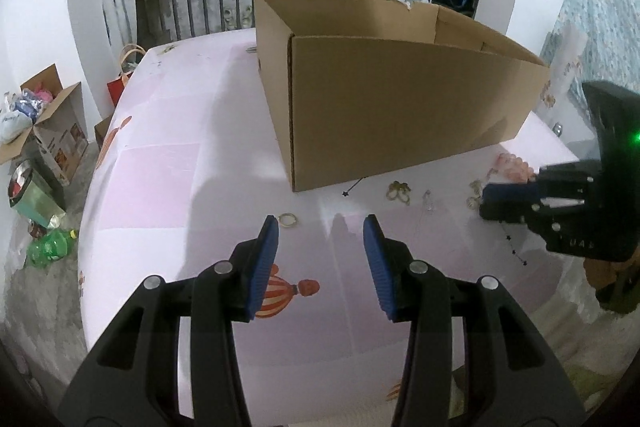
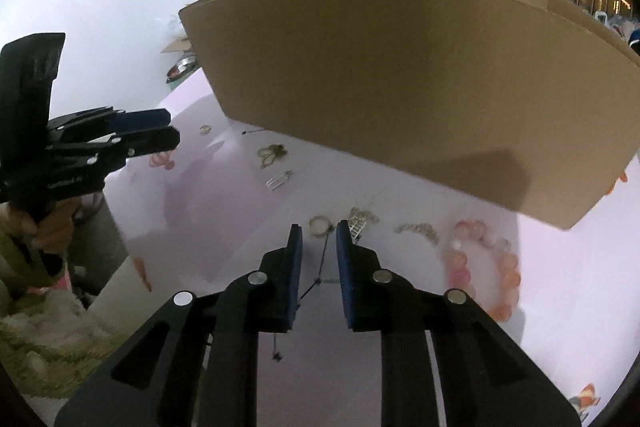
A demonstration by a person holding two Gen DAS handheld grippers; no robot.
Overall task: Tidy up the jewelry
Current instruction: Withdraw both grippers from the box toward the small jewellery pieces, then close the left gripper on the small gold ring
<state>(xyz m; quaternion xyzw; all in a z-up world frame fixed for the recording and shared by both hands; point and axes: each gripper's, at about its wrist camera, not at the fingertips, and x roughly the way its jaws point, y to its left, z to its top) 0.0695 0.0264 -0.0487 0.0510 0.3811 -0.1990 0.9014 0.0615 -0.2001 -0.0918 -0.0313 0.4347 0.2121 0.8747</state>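
Lying scattered on a pale pink tablecloth [image 1: 160,187] in front of a cardboard box [image 1: 400,107], the jewelry is the nearest thing to both grippers. Right gripper [image 2: 319,231]: blue pads narrowly apart, clamped on nothing; a thin dark chain with tiny star charms [image 2: 320,263] runs between them, long axis pointing away toward the box, no pad visibly pressing it. No earlier picture, so only the stance is noted. Just beyond the fingertips, toward the box: a small gold ring [image 2: 320,225] and a silvery lattice piece [image 2: 357,225], both near the tips. Right of these, a gold link chain [image 2: 418,228], long axis roughly parallel to the box's near wall, and a pink bead bracelet [image 2: 486,267], blurred, lying in a loop. Farther along the box wall to the left: a clear barrette-like piece [image 2: 279,180], a gold butterfly-shaped ornament [image 2: 272,153]. Left gripper [image 1: 320,227]: pads well apart, released, nothing between them, hovering over the cloth short of the box's near corner; a gold ring [image 1: 288,219] lies just beside its left pad. Writing: faint white letters on the left gripper's body in the right wrist view, not readable; a hot-air-balloon print [image 1: 288,291] on the cloth. Box stands open-topped, plain, unlabelled on the sides seen.
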